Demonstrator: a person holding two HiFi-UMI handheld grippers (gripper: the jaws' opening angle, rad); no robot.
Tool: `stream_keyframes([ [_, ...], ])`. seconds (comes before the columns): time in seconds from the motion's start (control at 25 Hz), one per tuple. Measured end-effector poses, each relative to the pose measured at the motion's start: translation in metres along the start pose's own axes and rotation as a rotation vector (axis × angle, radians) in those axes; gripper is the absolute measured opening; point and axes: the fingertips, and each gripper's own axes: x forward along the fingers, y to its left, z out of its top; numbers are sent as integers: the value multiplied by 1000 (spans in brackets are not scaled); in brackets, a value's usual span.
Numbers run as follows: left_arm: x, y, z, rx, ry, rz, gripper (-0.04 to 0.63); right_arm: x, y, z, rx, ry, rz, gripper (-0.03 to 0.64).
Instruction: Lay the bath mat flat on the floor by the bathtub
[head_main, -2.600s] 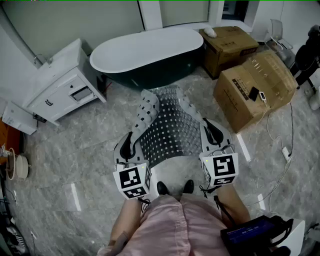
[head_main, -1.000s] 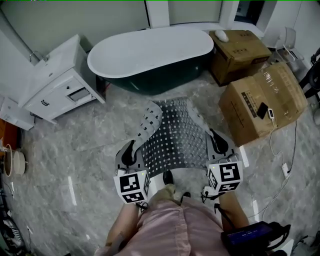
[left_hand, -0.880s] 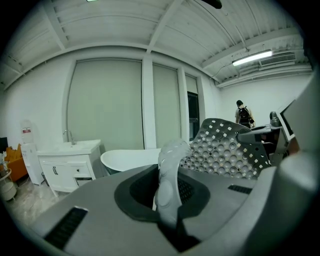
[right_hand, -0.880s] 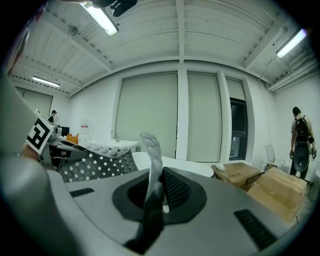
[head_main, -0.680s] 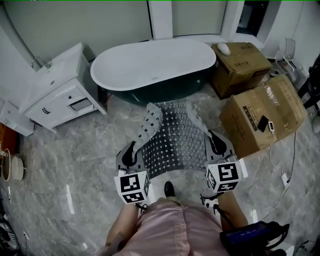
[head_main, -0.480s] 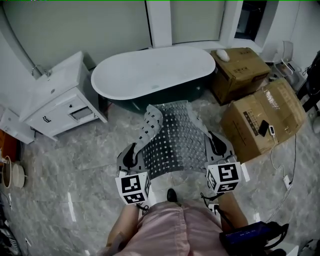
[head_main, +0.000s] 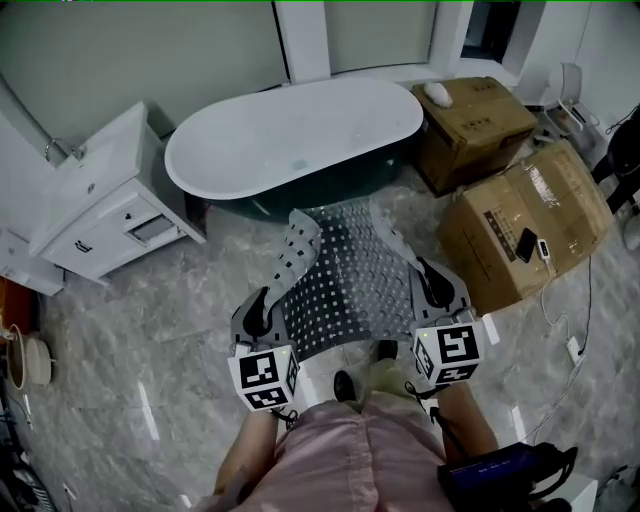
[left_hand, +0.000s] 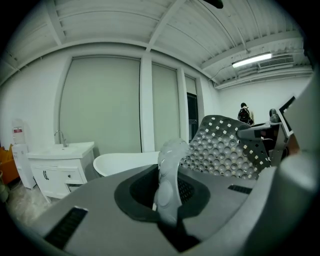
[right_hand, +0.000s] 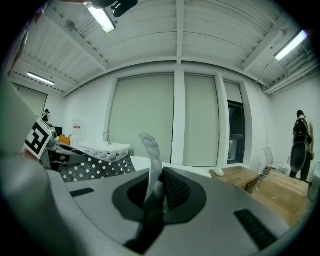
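Grey marble floor (head_main: 120, 330), white oval bathtub (head_main: 295, 135) by the far wall, 2 cardboard boxes (head_main: 525, 225) to its right, perforated bath mat (head_main: 350, 270) held up in front of the tub, side edges curling, left gripper (head_main: 260, 305) and right gripper (head_main: 432, 285) each pinching 1 near corner.

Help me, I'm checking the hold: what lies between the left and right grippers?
The bath mat, spanning from the left gripper to the right gripper, each shut on a side edge. The head view shows it.
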Motion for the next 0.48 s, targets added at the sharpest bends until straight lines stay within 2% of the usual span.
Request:
stream_keyframes([
  [0.48, 74, -32, 12, 15, 67, 18, 41, 60, -62, -23, 55, 52, 44, 26],
])
